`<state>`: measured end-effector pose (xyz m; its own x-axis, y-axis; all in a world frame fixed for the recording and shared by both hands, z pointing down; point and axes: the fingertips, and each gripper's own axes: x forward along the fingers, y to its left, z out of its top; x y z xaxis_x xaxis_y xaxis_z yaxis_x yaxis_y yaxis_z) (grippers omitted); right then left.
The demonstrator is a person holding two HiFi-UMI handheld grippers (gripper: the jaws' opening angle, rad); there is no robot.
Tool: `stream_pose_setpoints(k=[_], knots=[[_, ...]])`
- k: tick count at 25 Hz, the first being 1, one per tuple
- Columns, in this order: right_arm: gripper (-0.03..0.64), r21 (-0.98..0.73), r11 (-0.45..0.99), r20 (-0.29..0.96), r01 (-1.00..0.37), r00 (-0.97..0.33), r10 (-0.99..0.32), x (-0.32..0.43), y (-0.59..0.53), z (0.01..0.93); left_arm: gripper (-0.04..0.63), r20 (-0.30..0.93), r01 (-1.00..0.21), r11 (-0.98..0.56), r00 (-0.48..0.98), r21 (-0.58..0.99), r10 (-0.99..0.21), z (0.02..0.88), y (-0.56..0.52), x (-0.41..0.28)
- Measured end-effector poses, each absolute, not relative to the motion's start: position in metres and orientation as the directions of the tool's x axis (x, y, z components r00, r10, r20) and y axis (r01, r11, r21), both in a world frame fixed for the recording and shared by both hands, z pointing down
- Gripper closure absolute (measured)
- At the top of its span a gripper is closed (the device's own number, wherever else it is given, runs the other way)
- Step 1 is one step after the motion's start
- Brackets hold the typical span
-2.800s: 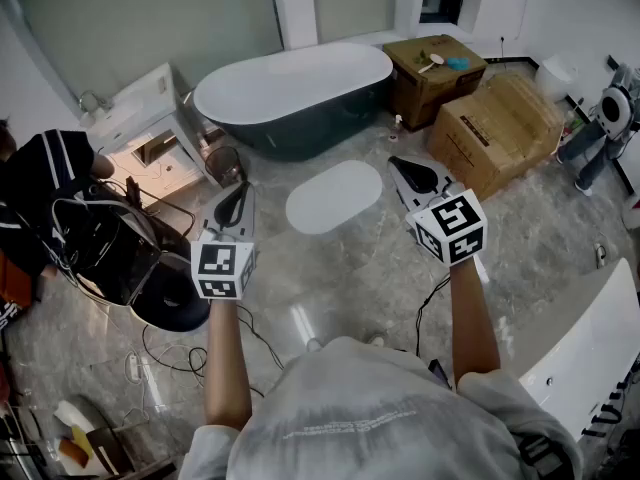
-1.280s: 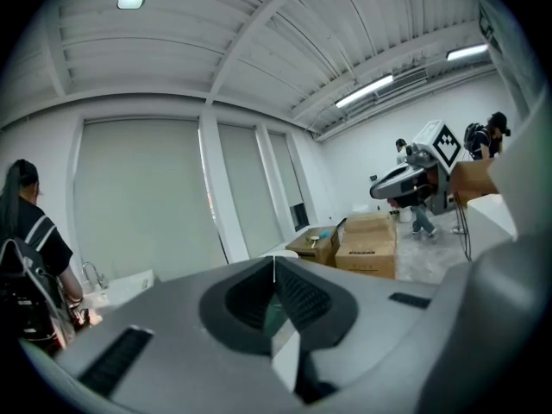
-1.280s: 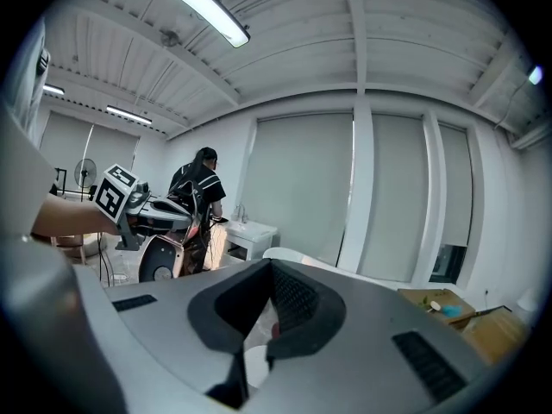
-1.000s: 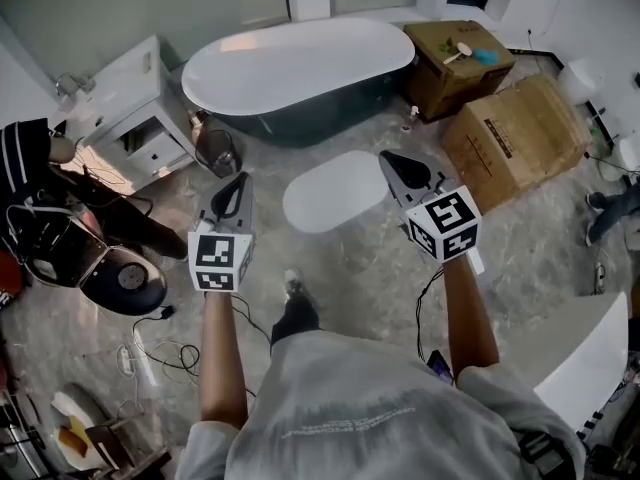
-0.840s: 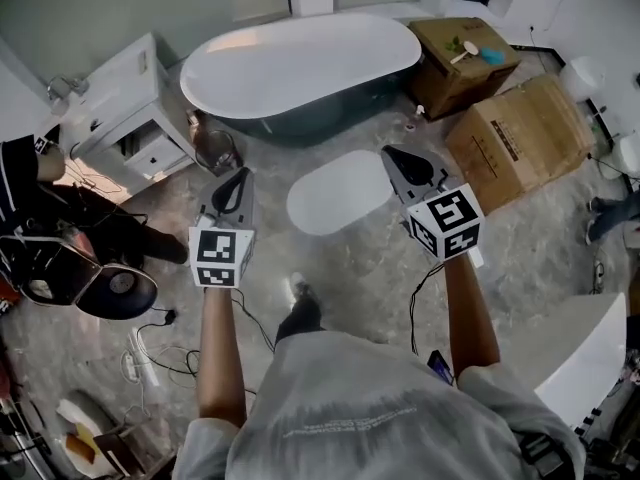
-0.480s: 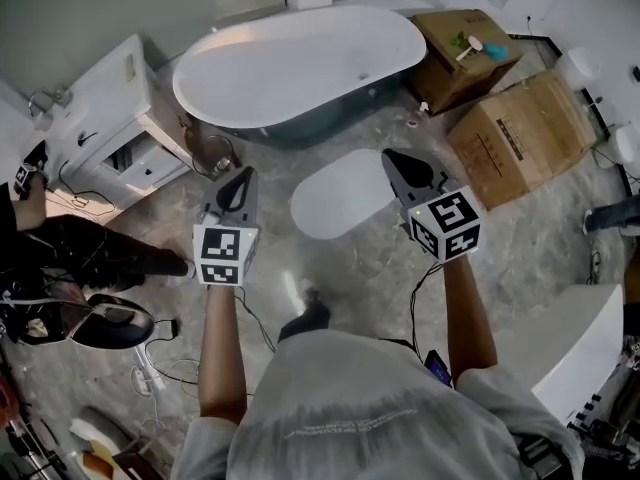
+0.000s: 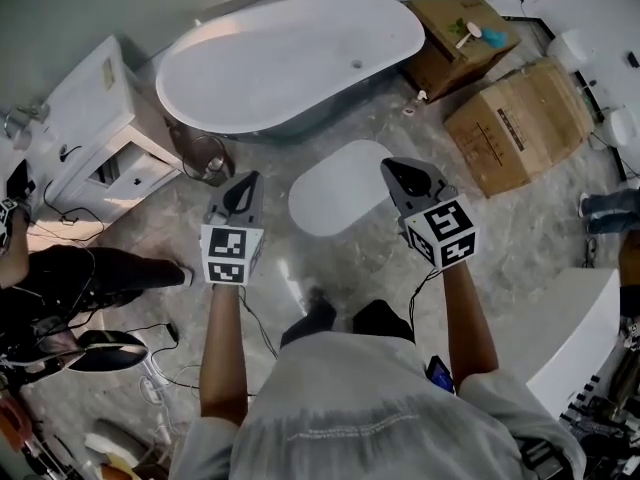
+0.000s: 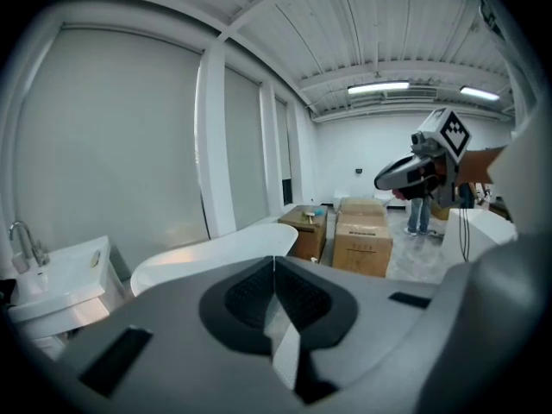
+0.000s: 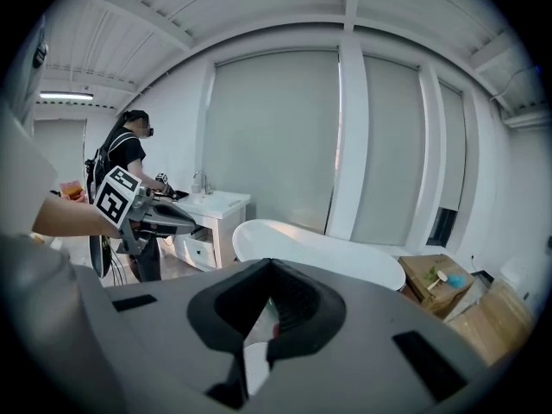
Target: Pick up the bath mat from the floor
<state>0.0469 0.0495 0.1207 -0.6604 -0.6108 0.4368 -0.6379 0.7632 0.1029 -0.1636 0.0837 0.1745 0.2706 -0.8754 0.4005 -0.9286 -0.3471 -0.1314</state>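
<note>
The bath mat (image 7: 338, 186) is a white oval lying flat on the grey marble floor in front of the bathtub. In the head view my left gripper (image 7: 251, 177) is held above the floor to the mat's left, its jaws shut with nothing in them. My right gripper (image 7: 391, 166) hovers over the mat's right edge, also shut and empty. Neither touches the mat. In the left gripper view the left gripper (image 8: 274, 261) has its jaws meeting in a line and hiding the mat. The right gripper (image 9: 271, 262) blocks the mat in its own view too.
A white and dark bathtub (image 7: 290, 53) stands just behind the mat. Two cardboard boxes (image 7: 520, 118) (image 7: 455, 28) sit to the right, a white vanity (image 7: 90, 128) to the left. A person in black (image 7: 70, 278) crouches at far left, with cables (image 7: 160, 368) on the floor.
The view has advanced toward the tub, and mat and tub now sit lower and closer. Both grippers have moved forward and down together, staying shut and empty.
</note>
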Motion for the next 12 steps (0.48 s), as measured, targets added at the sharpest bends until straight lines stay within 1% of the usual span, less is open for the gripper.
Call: stream_pose_setpoints(k=[6,12], knots=[[0.603,0.109,0.740,0.471,-0.664,-0.621,-0.627,0.053,0.018,0.140,0.577,0.437,-0.938,-0.341,0.280,-0.066,-0.855,0.206,0.048,-0.163],[0.603,0.067,0.735,0.505,-0.675,-0.612,-0.608,0.068,-0.023,0.172,0.577,0.496,-0.945,-0.326,0.266,-0.038,-0.827,0.240,0.010,-0.146]])
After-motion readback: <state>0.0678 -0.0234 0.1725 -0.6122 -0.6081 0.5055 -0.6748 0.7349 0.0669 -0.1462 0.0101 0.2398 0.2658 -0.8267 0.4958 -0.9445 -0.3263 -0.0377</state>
